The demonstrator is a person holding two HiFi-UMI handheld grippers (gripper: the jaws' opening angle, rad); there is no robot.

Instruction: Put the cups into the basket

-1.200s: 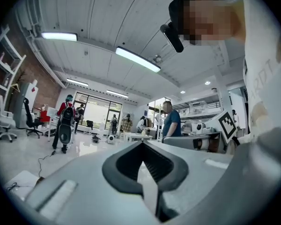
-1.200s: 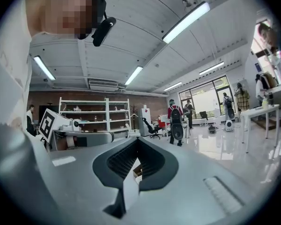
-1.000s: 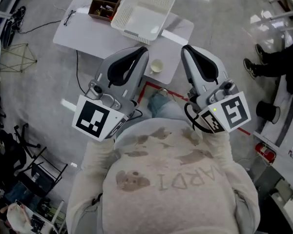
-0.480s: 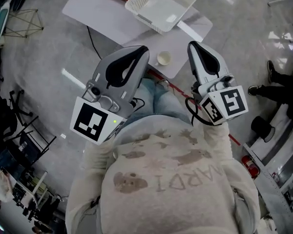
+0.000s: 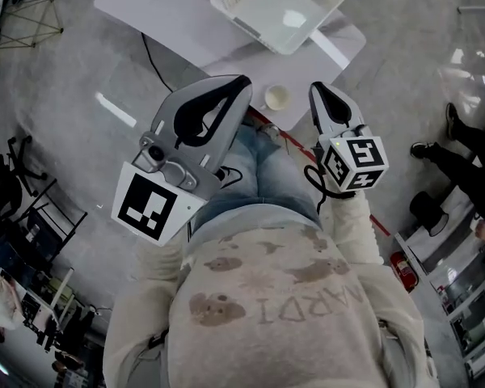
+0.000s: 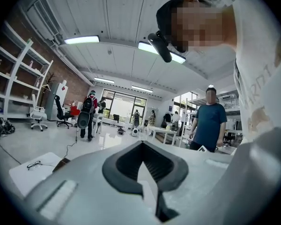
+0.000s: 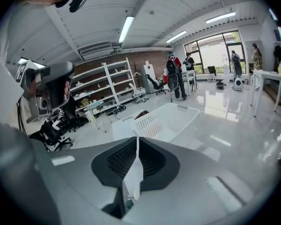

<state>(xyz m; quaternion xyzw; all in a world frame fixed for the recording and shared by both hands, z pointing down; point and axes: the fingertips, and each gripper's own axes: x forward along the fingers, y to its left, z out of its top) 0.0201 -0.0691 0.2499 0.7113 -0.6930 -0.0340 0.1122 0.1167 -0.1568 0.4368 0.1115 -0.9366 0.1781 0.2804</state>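
- Left gripper (image 5: 239,86), centre left of the head view: raised in front of the person's chest with its tip aimed at the table (image 5: 166,13); jaws together with nothing between them, which suits a tool that has nothing to carry yet
- Right gripper (image 5: 318,89), centre right: held level with the other one; jaws likewise closed and empty, as the right gripper view confirms
- Cup (image 5: 277,98), upper centre: one small pale cup, upright, near the table's lower edge; in the frame it sits between the two gripper tips, touched by neither
- Basket (image 5: 255,24), top of the frame: white, perforated, open side up, just beyond the cup on the same table; its floor looks bare
- Judgement: the task is unstarted; both tools are probably held high and shut while the person closes in, and whichever one takes the cup must open before it descends
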